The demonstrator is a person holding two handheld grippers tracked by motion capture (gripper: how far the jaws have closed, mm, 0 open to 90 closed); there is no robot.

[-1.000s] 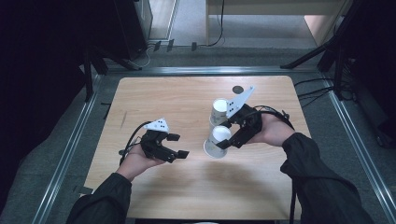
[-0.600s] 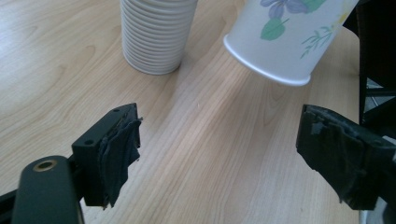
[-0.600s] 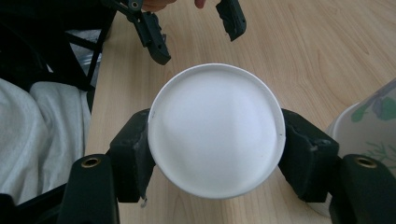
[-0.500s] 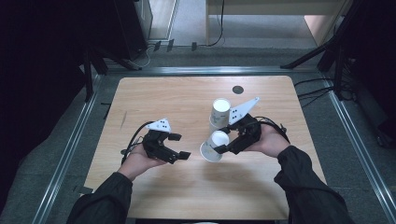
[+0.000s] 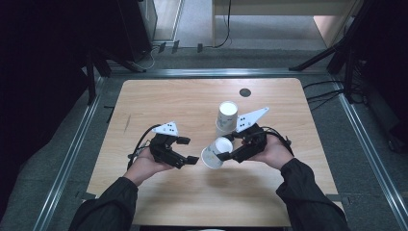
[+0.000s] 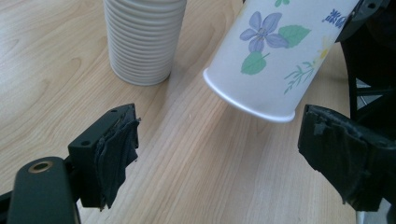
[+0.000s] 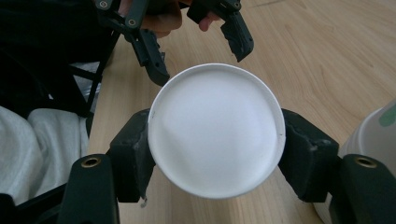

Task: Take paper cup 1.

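Your right hand-held gripper [image 5: 230, 150] is clamped on a single paper cup [image 5: 215, 152], its two pads pressing the cup's sides just behind the rim. You hold the cup tipped over on its side above the table [image 5: 159, 98], mouth pointing toward your left hand. In the right gripper view the cup [image 7: 215, 128] shows a plain white round face and the pads [image 7: 134, 156] hug it left and right. Whether anything is inside the cup cannot be told. In the left gripper view the same cup [image 6: 275, 56] hangs slanted, printed with purple flowers and green leaves, its rim lowest and clear of the wood.

Your left hand-held gripper [image 5: 188, 150] stands wide, with nothing between its jaws. It has just been opening. It sits just to the left of the cup's mouth, near it but not touching. In the right gripper view its two black fingers [image 7: 238, 35] frame the far side of the cup's rim.

A stack of nested paper cups [image 5: 226, 117] stands upright on the table just behind the held cup and your right hand-held gripper. In the left gripper view the stack [image 6: 142, 39] shows many white rims packed one over another. A small dark round mark [image 5: 245, 92] lies on the table farther back, well apart from the stack.
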